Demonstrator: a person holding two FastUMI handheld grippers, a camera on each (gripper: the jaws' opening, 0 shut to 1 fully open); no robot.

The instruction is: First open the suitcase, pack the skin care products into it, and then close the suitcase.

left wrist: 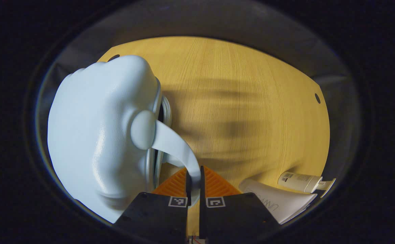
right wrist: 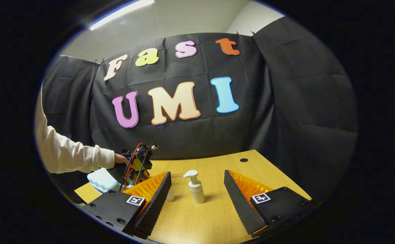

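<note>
Left gripper view: your left gripper (left wrist: 194, 183) is clamped on the handle (left wrist: 178, 145) of one pale blue suitcase (left wrist: 95, 135) on the wooden table (left wrist: 244, 101), with two skin care items beside it: a tube (left wrist: 278, 201) and a pump bottle (left wrist: 302, 182). Right gripper view: your right gripper (right wrist: 197, 189) stands wide apart, one pump bottle (right wrist: 196, 188) between its fingers.
</note>
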